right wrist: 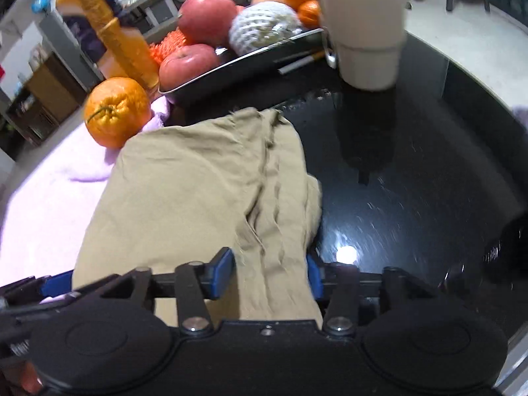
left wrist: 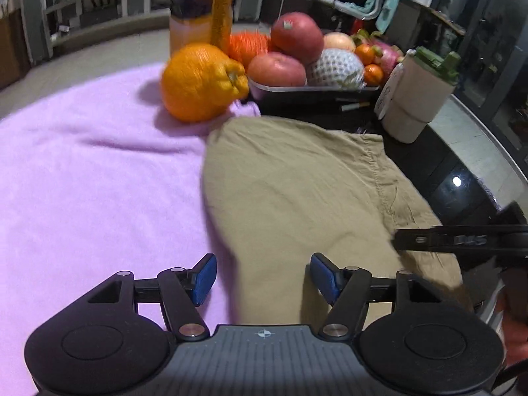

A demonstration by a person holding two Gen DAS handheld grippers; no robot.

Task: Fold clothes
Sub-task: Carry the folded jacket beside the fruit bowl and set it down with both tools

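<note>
A khaki garment (left wrist: 297, 191) (right wrist: 198, 181) lies folded flat, partly on a pink cloth (left wrist: 82, 165) (right wrist: 39, 204) and partly on the glossy black table (right wrist: 412, 181). My left gripper (left wrist: 264, 277) hovers open over the garment's near left edge, with nothing pinched between its blue pads. In the right wrist view my right gripper (right wrist: 269, 275) is open over the garment's near right part. The fabric lies under and between its pads, and a fold hides part of the right pad. One of the right gripper's fingers (left wrist: 455, 239) reaches in from the right edge of the left wrist view.
Behind the garment are a large orange (left wrist: 201, 82) (right wrist: 115, 112), a dark tray (left wrist: 313, 90) (right wrist: 231, 66) piled with apples and other fruit, a white cup (left wrist: 415, 99) (right wrist: 366, 33) with a green lid, and a tall orange bottle (left wrist: 194, 16). The table edge curves at right.
</note>
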